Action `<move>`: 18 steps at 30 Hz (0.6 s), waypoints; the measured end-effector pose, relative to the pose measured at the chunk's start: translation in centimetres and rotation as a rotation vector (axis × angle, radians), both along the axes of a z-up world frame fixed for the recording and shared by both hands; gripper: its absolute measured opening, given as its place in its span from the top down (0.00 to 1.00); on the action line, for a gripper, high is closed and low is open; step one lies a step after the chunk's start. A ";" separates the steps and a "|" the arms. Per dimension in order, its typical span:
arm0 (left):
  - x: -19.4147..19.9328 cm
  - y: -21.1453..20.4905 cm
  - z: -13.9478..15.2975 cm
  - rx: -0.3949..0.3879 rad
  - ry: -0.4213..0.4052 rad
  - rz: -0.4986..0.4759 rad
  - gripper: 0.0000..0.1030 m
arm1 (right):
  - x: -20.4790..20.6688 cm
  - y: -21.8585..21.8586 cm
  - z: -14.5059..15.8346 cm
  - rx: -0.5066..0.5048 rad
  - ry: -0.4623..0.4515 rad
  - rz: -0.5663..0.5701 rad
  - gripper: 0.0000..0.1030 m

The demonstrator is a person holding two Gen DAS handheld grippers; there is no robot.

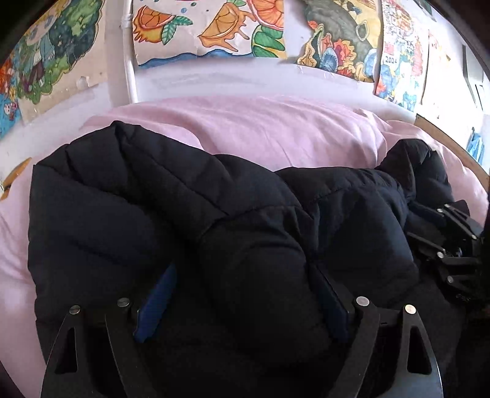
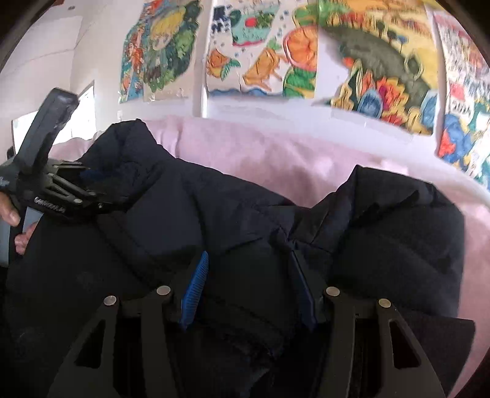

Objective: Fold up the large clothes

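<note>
A large black puffer jacket (image 1: 153, 214) lies bunched on a pink bed sheet (image 1: 275, 131); it also fills the right wrist view (image 2: 214, 220). My left gripper (image 1: 245, 294) has its blue-padded fingers (image 1: 156, 303) spread wide, with a thick padded fold of the jacket bulging between them. My right gripper (image 2: 248, 281) also stands open, its blue fingers (image 2: 194, 290) on either side of a jacket fold. Each gripper shows in the other's view: the right one at the right edge (image 1: 453, 245), the left one at the left edge (image 2: 61, 186), held by a hand.
The pink sheet (image 2: 260, 159) covers the bed up to a white wall with several colourful drawings (image 1: 211, 27). A white pipe (image 1: 130, 61) runs down the wall. A wooden bed edge (image 1: 459, 147) curves at the right.
</note>
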State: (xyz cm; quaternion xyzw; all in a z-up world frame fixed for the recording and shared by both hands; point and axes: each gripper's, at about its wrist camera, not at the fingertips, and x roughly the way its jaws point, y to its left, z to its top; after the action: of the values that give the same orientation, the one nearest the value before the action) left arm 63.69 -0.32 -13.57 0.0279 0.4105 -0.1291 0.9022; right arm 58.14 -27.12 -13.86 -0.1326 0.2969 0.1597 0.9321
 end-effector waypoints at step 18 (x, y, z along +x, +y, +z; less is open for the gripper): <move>-7.0 2.3 7.1 -0.261 0.078 0.071 0.00 | -2.7 -2.9 4.6 0.171 0.207 0.082 0.13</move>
State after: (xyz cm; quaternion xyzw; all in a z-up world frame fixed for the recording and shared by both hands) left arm 56.66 1.97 -6.47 -0.1095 0.4259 -0.1505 0.8854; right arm 55.44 -30.03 -9.24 -0.0474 0.3710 0.2352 0.8971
